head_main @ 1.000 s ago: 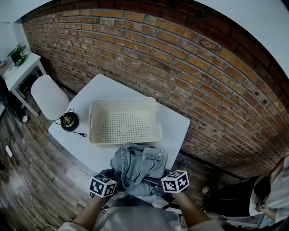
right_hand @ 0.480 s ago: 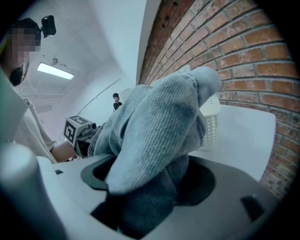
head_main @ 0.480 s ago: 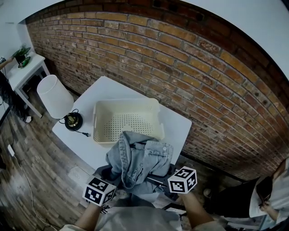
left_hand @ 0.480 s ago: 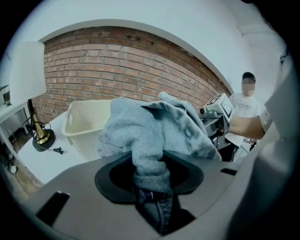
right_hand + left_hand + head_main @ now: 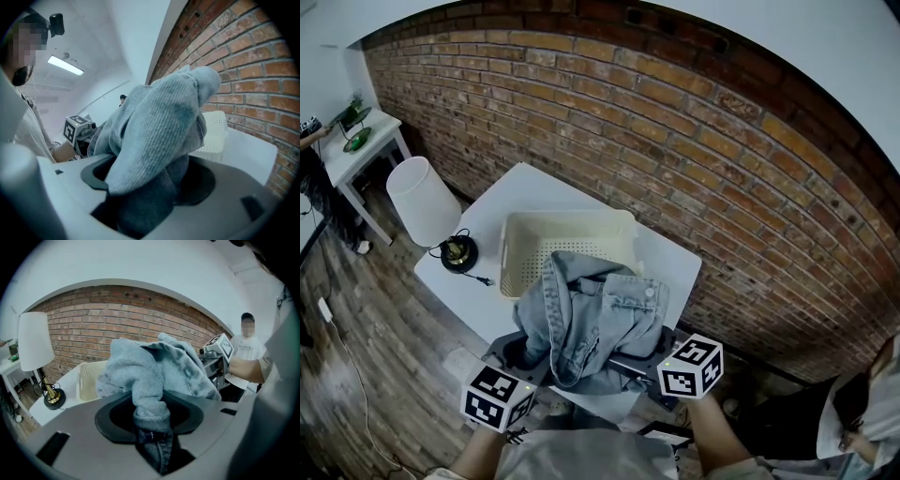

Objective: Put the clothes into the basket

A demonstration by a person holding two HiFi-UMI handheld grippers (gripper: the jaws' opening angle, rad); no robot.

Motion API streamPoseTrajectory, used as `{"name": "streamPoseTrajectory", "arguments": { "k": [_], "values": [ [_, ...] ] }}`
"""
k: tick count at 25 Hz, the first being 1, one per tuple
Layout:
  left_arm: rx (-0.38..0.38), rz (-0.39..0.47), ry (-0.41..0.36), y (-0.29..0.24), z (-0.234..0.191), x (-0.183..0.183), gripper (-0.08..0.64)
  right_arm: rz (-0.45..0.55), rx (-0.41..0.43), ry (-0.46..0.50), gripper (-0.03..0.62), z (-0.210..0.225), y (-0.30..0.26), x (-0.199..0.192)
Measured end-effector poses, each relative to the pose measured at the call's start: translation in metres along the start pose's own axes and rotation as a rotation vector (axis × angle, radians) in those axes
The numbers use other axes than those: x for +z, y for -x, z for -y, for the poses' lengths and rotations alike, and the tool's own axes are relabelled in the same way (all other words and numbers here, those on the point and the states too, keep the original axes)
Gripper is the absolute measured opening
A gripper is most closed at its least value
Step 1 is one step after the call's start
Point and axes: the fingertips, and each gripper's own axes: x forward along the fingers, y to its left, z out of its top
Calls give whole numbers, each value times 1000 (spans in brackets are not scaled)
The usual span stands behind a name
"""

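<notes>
- Left claw [image 5: 152, 441] pinches a fold of the jacket [image 5: 592, 317].
- Right claw [image 5: 140, 197] is clamped on a thicker bunch of it.
- The jacket is bunched between and just ahead of both claws.
- The basket [image 5: 517, 246] sits on the table [image 5: 539, 187] beyond them, its near rim hidden by the jacket.

left gripper [image 5: 150, 417], right gripper [image 5: 147, 183] — both clamped
</notes>
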Motion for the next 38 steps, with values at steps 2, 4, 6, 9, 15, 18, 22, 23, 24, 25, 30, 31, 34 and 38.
{"name": "streamPoseTrajectory", "arguments": {
  "k": [2, 4, 6, 9, 15, 18, 22, 23, 24, 25, 30, 31, 34, 38],
  "values": [
    [8, 21, -12, 4, -4, 13, 166, 12, 1, 13, 354, -1, 0, 13],
    [17, 40, -24, 7, -8, 25, 166, 24, 3, 30, 354, -2, 0, 26],
    [31, 59, -35, 10, -13, 36, 166, 35, 7, 54, 354, -1, -1, 39],
    [47, 85, -49, 12, -20, 52, 166, 48, 14, 87, 354, 0, -3, 57],
    [70, 120, -77, 13, -37, 79, 166, 76, 19, 129, 354, 5, -10, 89],
    [81, 139, -91, 12, -45, 87, 166, 88, 20, 153, 354, 8, -15, 100],
    [93, 150, -98, 4, -62, 99, 166, 98, 22, 169, 354, 19, -27, 117],
    [92, 149, -95, 2, -67, 103, 166, 97, 21, 167, 354, 22, -30, 121],
    [93, 150, -93, -1, -73, 107, 166, 96, 19, 167, 354, 26, -33, 126],
    [95, 154, -92, -3, -77, 111, 166, 96, 17, 171, 354, 29, -36, 131],
    [110, 170, -95, -16, -94, 123, 166, 108, 17, 184, 355, 45, -48, 146],
    [113, 170, -95, -20, -98, 124, 166, 110, 17, 184, 355, 49, -51, 148],
    [122, 172, -93, -31, -110, 127, 166, 115, 18, 185, 356, 62, -60, 152],
    [133, 163, -82, -48, -125, 126, 166, 107, 25, 182, 356, 81, -74, 154]
  ]
}}
